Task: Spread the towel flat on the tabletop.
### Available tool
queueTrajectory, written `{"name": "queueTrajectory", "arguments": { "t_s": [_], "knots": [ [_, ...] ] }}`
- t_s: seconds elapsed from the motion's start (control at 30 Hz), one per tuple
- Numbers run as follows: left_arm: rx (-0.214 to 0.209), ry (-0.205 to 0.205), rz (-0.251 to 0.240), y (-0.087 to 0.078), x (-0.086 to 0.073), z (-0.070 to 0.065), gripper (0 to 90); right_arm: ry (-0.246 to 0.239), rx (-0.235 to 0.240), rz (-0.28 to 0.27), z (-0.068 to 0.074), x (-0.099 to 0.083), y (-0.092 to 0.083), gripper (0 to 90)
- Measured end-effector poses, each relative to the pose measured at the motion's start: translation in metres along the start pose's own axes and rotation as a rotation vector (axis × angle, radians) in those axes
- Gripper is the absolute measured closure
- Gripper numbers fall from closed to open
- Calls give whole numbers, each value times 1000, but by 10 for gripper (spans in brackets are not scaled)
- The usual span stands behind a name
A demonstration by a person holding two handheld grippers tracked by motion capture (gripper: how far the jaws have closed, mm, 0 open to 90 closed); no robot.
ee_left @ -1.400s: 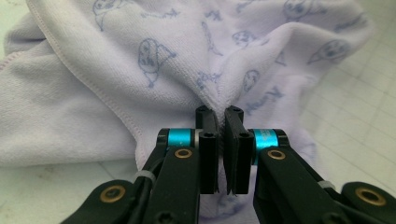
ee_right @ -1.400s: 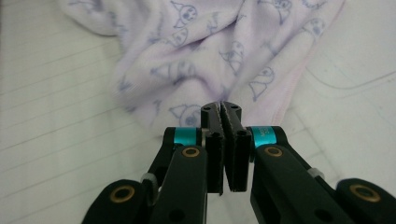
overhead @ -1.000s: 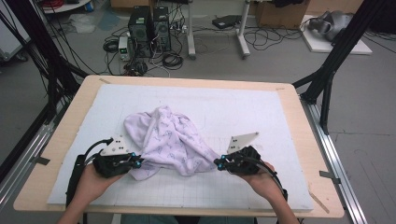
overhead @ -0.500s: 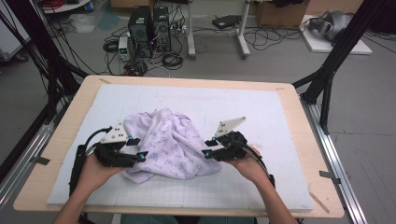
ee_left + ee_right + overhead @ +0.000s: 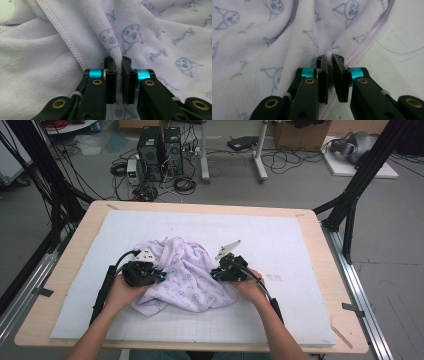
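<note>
From the high view, a crumpled lilac towel (image 5: 187, 275) lies bunched on the white gridded mat (image 5: 280, 245) that covers the wooden worktop (image 5: 75, 250), a little left of the middle and toward the person's side. The left hand-held gripper (image 5: 161, 276) sits at the towel's left edge and the right hand-held gripper (image 5: 214, 274) at its right edge, each pointing inward at the cloth, with the person's forearms coming in from the bottom. Beyond the worktop, computer towers (image 5: 160, 145) and loose cables rest on the floor

In the left gripper view, the left hand-held gripper (image 5: 119, 65) has just been closing, and its jaws are clenched on a raised fold of the towel (image 5: 160, 37), the ridge of cloth pinched between the pads. A stitched hem runs diagonally at the left, and small printed faces and script cover the fabric

In the right gripper view, the right hand-held gripper (image 5: 329, 61) has likewise just been closing and now grasps the towel (image 5: 274, 37) close to its stitched hem, cloth caught between the near-shut jaws. The bare mat (image 5: 402, 37) with faint pen lines shows at the right, beside the hem
</note>
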State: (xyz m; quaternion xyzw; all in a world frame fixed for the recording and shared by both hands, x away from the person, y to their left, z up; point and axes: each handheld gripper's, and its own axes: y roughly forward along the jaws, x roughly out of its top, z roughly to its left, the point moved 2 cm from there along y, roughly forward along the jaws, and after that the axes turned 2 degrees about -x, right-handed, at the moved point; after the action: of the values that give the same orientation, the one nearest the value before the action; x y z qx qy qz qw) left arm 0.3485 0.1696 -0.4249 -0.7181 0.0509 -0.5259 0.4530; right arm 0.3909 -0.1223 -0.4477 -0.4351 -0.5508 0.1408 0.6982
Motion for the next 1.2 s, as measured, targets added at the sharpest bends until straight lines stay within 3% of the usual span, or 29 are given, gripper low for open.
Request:
{"name": "queueTrajectory", "arguments": {
  "t_s": [0.03, 0.13, 0.17, 0.2, 0.3, 0.43, 0.47, 0.63, 0.7, 0.87, 0.93, 0.97, 1.03, 1.2],
  "knots": [
    [-5, 7, -15, -6, 0, -4, 852, 12, 22, -6, 1, -1, -7, 852],
    [-4, 15, -35, -14, -1, -9, 853, 4, 19, -29, 4, -3, -18, 853],
    [-5, 25, -49, -19, -2, -12, 854, 4, 19, -54, 9, -5, -33, 854],
    [-7, 25, -58, -23, -3, -15, 854, 4, 19, -54, 9, -5, -33, 854],
    [-19, 34, -87, -34, -6, -26, 854, -7, 7, -87, 19, -12, -59, 853],
    [-27, 46, -91, -41, -11, -35, 855, -13, 4, -93, 28, -17, -73, 853],
    [-31, 45, -95, -43, -13, -38, 856, -24, 4, -89, 35, -23, -82, 853],
    [-50, 68, -88, -50, -23, -54, 856, -22, 21, -101, 50, -35, -91, 853],
    [-54, 78, -79, -53, -27, -61, 856, -25, 43, -93, 63, -46, -93, 852],
    [-68, 89, -73, -62, -32, -69, 828, -31, 96, -76, 76, -53, -91, 833],
    [-69, 85, -79, -64, -29, -69, 685, -47, 93, -84, 75, -50, -91, 767],
    [-67, 80, -85, -65, -26, -68, 685, -47, 93, -84, 75, -50, -91, 767],
    [-64, 79, -108, -68, -15, -64, 566, -40, 74, -118, 65, -38, -94, 682],
    [-45, 73, -141, -61, 14, -49, 506, -42, 33, -147, 47, -19, -90, 635]
  ]
}}
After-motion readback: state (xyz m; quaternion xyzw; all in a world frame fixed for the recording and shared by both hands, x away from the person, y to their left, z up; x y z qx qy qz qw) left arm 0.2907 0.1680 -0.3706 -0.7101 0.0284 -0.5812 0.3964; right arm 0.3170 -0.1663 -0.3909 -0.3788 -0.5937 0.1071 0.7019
